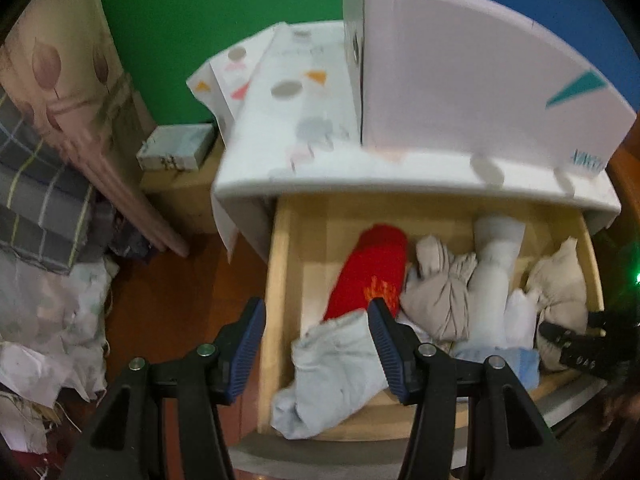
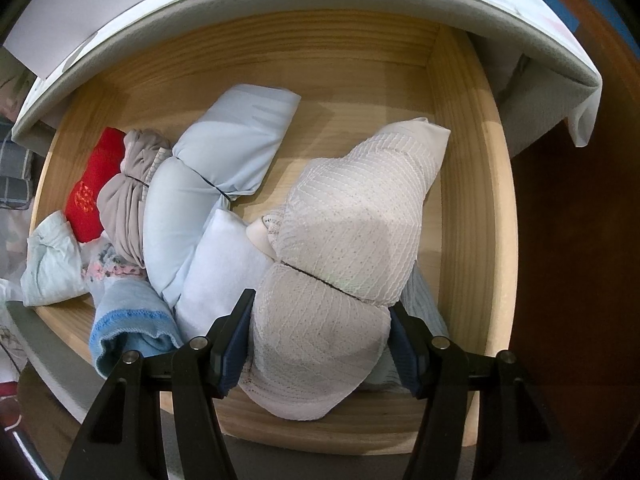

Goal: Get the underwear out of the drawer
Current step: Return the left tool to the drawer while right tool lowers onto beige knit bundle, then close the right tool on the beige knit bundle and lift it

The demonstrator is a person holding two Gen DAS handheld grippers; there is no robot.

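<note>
The wooden drawer [image 2: 472, 184] stands pulled out and holds several rolled pieces of underwear — a red roll [image 2: 94, 184], a grey-brown bundle [image 2: 124, 208], a pale blue roll [image 2: 212, 172] and a beige textured bundle [image 2: 352, 240] at the right side. The right gripper [image 2: 320, 316] has its jaws around the near end of the beige textured bundle, both pads touching the fabric. The left gripper [image 1: 316, 320] hangs above the front left corner of the drawer with jaws wide apart and holding nothing — a light grey-blue piece [image 1: 332, 376] lies just below them.
</note>
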